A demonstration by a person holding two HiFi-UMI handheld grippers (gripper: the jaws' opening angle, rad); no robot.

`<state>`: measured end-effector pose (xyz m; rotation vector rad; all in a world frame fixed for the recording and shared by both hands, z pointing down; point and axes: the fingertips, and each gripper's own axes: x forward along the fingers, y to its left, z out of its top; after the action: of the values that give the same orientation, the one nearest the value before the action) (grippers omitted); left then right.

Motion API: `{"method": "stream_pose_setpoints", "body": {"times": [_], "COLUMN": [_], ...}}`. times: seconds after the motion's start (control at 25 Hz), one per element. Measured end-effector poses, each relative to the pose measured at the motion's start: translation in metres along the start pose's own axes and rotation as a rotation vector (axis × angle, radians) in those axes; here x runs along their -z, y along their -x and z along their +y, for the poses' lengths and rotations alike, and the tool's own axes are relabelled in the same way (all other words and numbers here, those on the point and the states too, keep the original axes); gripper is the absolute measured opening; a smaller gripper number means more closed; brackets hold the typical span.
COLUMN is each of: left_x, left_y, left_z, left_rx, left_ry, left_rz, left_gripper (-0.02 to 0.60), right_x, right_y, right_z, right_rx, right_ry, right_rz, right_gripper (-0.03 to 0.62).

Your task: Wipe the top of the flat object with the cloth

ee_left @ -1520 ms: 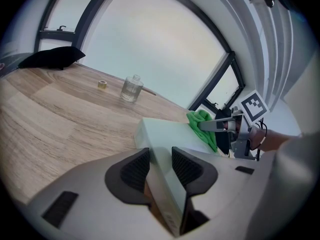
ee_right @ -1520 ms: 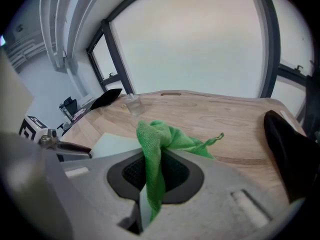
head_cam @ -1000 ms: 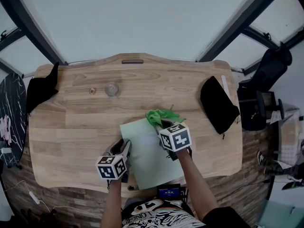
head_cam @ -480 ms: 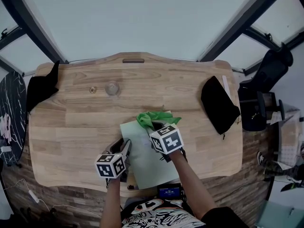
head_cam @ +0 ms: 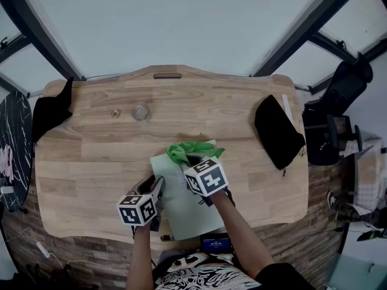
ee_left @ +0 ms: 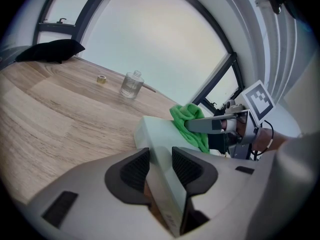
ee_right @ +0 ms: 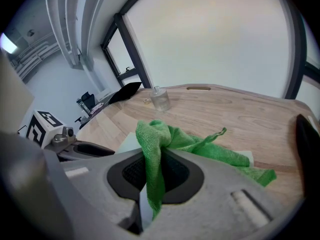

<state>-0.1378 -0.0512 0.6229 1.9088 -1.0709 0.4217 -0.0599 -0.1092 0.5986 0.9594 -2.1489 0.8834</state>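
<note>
A pale green flat slab [head_cam: 184, 193] lies on the wooden table [head_cam: 91, 162] near its front edge. My left gripper [head_cam: 158, 185] is shut on the slab's left edge [ee_left: 159, 160], one pad on each face. A green cloth [head_cam: 186, 150] rests on the slab's far end. My right gripper [head_cam: 192, 161] is shut on the green cloth [ee_right: 159, 149], which bunches up between the pads and trails off to the right over the slab [ee_right: 126, 143]. In the left gripper view the cloth [ee_left: 191, 125] and the right gripper [ee_left: 212, 125] sit on the slab's far part.
A small glass jar [head_cam: 140, 111] and a little round cap [head_cam: 115, 113] stand on the table's far left. A black cloth [head_cam: 53, 110] drapes over the left corner. A black pouch [head_cam: 277, 132] lies at the right. An office chair [head_cam: 338, 101] stands beyond the right edge.
My right gripper has dragged the green cloth leftward across the slab's far end. The left gripper has kept its hold on the slab's edge.
</note>
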Motion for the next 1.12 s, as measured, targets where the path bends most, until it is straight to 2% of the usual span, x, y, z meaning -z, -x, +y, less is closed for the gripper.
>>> {"method": "stream_pose_setpoints", "body": {"times": [0.64, 1.12], "left_x": [0.002, 0.001], "left_y": [-0.001, -0.003], "left_z": [0.001, 0.000], "left_rx": [0.006, 0.009], "left_ry": [0.004, 0.013], "left_rz": [0.012, 0.014], "left_gripper": [0.143, 0.143], "right_x": [-0.002, -0.007], "right_y": [-0.016, -0.026], "right_z": [0.032, 0.048], "right_rx": [-0.064, -0.122], "right_ry": [0.057, 0.045], "right_rz": [0.032, 0.043], "right_gripper": [0.038, 0.038]}}
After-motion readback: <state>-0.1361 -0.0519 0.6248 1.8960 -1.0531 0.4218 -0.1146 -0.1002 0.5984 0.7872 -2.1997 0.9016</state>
